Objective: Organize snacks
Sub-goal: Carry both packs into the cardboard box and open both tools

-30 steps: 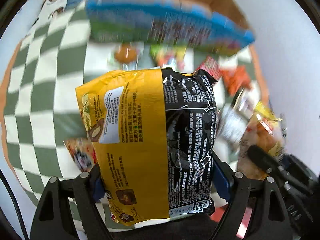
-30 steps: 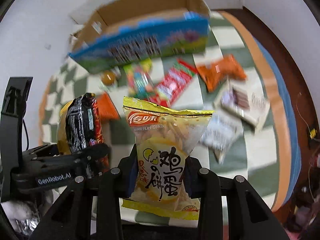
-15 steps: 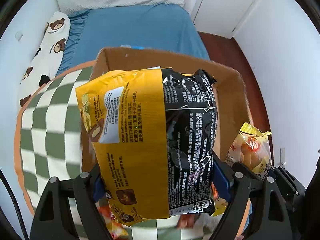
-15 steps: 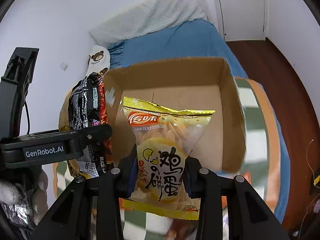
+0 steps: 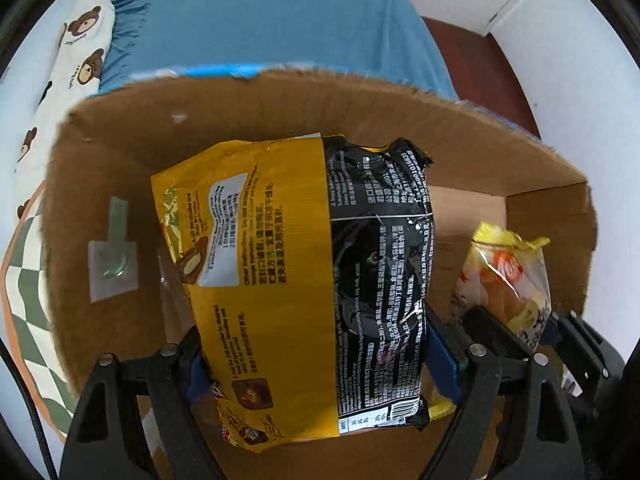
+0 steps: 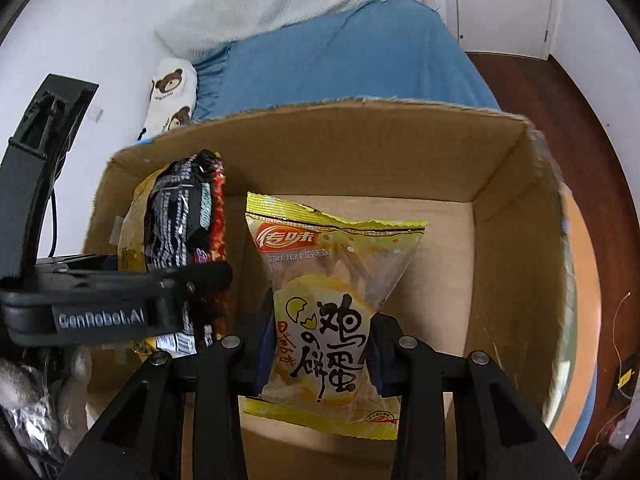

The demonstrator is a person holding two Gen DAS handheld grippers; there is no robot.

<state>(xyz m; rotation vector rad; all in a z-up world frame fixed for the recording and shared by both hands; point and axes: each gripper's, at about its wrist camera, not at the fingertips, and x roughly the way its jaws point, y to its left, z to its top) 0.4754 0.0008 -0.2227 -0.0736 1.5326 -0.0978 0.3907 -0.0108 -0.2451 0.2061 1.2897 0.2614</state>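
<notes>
Both tools hung over the open brown cardboard box (image 6: 500, 240): the left tool (image 5: 316, 360) clamped yellow-and-black noodle packets (image 5: 296, 280), the right tool (image 6: 320, 356) pinched a clear yellow biscuit bag (image 6: 332, 292). Depositing seemed underway; next, lower and release.

left gripper (image 5: 312, 364) pointing straight down, jaws wide and clamped (both loaded), right gripper (image 6: 318, 360) angled down, pinched tight

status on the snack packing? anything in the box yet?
Done: nothing visibly dropped; the visible floor of the cardboard box is bare. In hand: left gripper clamps a yellow-and-black noodle pack, right gripper clamps a yellow egg-biscuit bag, both over the open box. Left: release both; other snacks aren't in view now.
</notes>
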